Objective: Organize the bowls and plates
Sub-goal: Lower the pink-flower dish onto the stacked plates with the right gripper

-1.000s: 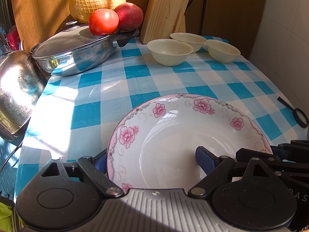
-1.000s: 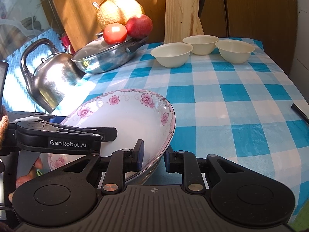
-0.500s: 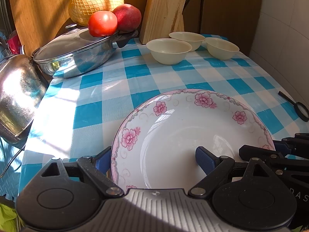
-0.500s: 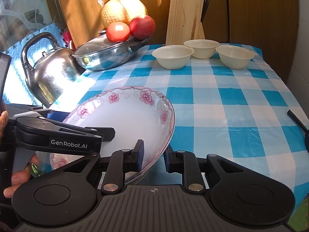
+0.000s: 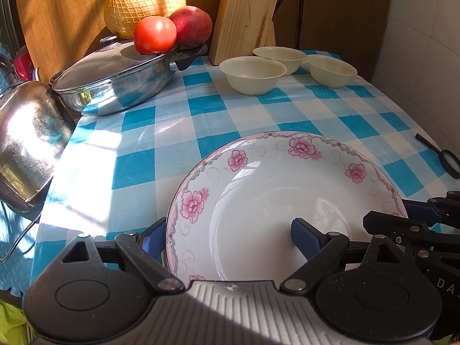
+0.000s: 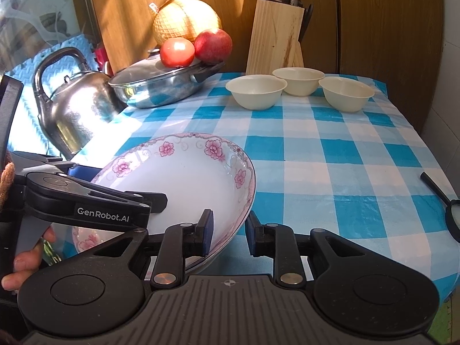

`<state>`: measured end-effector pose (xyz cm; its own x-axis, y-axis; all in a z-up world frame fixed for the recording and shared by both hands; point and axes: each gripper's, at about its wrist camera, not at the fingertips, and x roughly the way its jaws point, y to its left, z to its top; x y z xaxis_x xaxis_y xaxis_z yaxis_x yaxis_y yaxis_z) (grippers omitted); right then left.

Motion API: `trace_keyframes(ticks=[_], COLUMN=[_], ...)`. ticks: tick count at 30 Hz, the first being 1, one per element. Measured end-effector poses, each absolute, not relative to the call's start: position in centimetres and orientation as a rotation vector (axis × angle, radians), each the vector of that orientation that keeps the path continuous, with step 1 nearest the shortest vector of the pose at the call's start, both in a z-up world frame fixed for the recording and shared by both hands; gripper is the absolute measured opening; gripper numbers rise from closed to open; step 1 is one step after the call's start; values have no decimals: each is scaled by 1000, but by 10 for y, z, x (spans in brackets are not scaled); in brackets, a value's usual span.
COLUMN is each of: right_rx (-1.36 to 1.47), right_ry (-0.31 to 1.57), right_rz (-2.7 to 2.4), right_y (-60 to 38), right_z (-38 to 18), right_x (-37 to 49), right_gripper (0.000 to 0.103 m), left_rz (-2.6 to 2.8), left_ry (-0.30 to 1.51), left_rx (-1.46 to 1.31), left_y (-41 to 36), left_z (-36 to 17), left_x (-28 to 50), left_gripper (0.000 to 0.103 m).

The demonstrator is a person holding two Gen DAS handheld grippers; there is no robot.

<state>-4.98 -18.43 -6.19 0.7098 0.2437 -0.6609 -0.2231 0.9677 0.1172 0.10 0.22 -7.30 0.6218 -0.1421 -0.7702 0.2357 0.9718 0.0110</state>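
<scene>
Still, both hand-held grippers (image 6: pixel 228 230) grip the floral plate (image 5: pixel 276 201).

the left gripper (image 5: pixel 227 237) has its two blue-padded fingers (image 5: pixel 304 237) set wide apart, one outside the rim of what it carries and one lying inside, pressing the near edge between them. the right gripper (image 6: pixel 228 230) stands with its jaws closer together, pinching the opposite edge. in the right wrist view the left gripper (image 6: pixel 86 201) reaches in from the left, level, with a person's hand (image 6: pixel 26 261) curled under its handle.
</scene>
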Motion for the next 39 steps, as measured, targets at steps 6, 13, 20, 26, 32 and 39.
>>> trace_keyframes(ticks=[6, 13, 20, 26, 32, 39], right_rx=[30, 29, 24, 24, -35, -82], right_ry=[719, 715, 709, 691, 682, 677], right_rz=[256, 263, 263, 263, 273, 290], right_y=[-185, -185, -183, -183, -175, -169], right_z=[-60, -59, -59, -58, -58, -59], right_x=[-53, -54, -55, -56, -59, -63], right_gripper=[33, 37, 39, 39, 45, 51], left_rz=[-209, -206, -205, -200, -190, -187], left_ry=[874, 875, 879, 881, 884, 888], left_rx=[120, 122, 122, 121, 119, 119], left_y=[2, 3, 4, 4, 5, 6], left_z=[-72, -72, -72, -72, -72, -72], left_x=[-1, -2, -3, -3, -3, -5], left_gripper=[84, 84, 84, 84, 84, 84])
